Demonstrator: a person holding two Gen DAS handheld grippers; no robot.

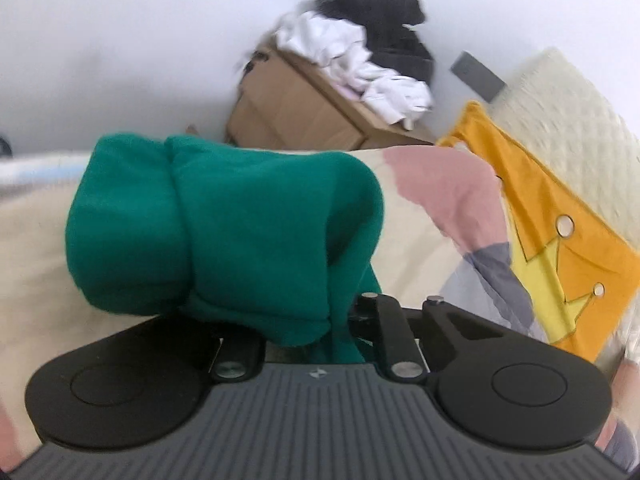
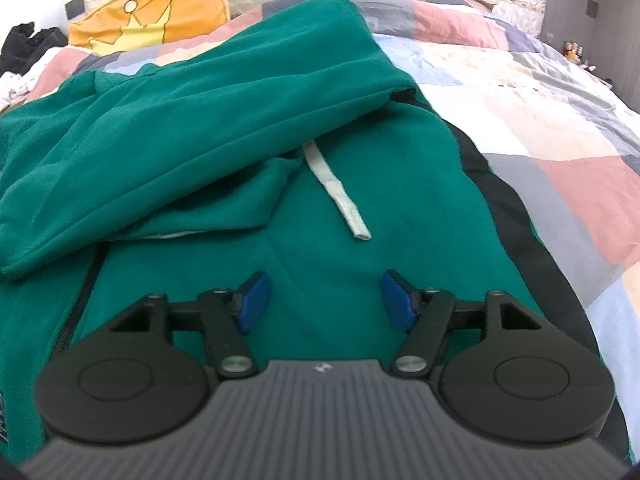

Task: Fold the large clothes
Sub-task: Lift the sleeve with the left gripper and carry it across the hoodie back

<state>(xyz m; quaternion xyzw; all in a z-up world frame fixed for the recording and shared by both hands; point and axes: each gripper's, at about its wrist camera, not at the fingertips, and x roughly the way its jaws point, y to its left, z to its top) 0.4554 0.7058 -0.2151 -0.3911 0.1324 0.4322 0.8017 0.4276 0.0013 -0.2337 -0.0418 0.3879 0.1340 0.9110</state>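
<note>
While we worked through the green hoodie (image 2: 248, 128) on the patchwork quilt (image 2: 540, 128), our left gripper (image 1: 320, 320) had its jaws clamped on a bunched green sleeve (image 1: 224, 224), which filled the middle of the left wrist view and hid the pads. Behind it, at upper centre, sat a cardboard box (image 1: 296, 108) stuffed with white and black clothes, and an orange crown pillow (image 1: 560, 216) leaned at the right edge. Over in the right wrist view, the hoodie lay spread across most of the frame, its pale drawstring (image 2: 336, 196) at centre. Our right gripper (image 2: 324, 300) hung over the fabric, blue pads (image 2: 252, 300) well apart, gripping nothing.
</note>
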